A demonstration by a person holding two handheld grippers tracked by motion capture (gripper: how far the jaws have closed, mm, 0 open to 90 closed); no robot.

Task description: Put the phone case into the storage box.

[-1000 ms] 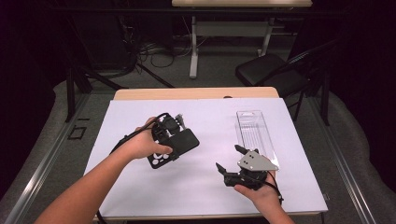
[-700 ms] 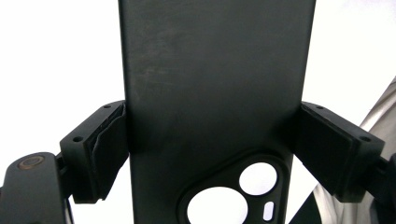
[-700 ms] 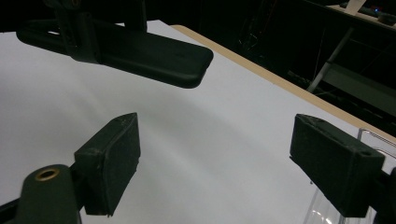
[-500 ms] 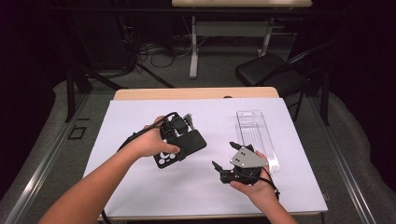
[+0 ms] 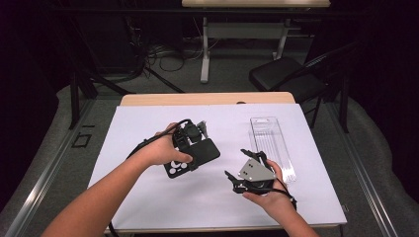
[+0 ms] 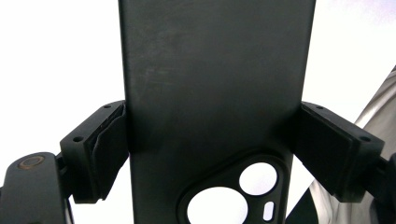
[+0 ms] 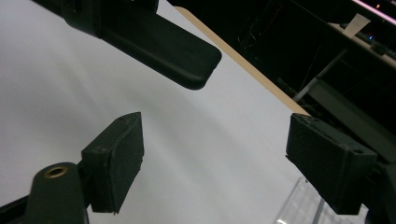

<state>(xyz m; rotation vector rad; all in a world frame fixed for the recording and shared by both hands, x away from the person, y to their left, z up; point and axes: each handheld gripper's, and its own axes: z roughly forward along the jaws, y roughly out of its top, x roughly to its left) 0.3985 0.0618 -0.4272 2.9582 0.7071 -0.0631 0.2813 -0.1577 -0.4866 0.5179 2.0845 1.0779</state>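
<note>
Dark room; one table (image 5: 148,111) with a wooden edge at the far side, its top covered by one white sheet (image 5: 217,197). Behind it, on the grey floor: one black folding chair (image 5: 289,79), one light desk frame (image 5: 205,54) and a tangle of cables (image 5: 158,52). On the sheet, count of loose items: one clear plastic box (image 5: 272,145), long and narrow, lying flat at the right side, empty as far as can be told. Count of grippers: two, one per hand. The left gripper (image 6: 210,140) is held above the sheet left of centre and has hold of one black phone case (image 5: 195,157); in the left gripper view both pads press against the case's long sides, so the jaws stand wide but clamped on it. The case shows one camera cut-out with two round openings and one small slot. It is lifted off the sheet, tilted, its free end pointing toward the right hand. The right gripper (image 7: 212,158) sits low over the sheet, near the box's near end and well apart from the case; one grey three-cornered plate (image 5: 254,171) is on top of it. Its two jaws stand apart with nothing between them and have just been closing a little. In the right gripper view the case's rounded end hangs above and beyond the jaws, not touching either pad.
</note>
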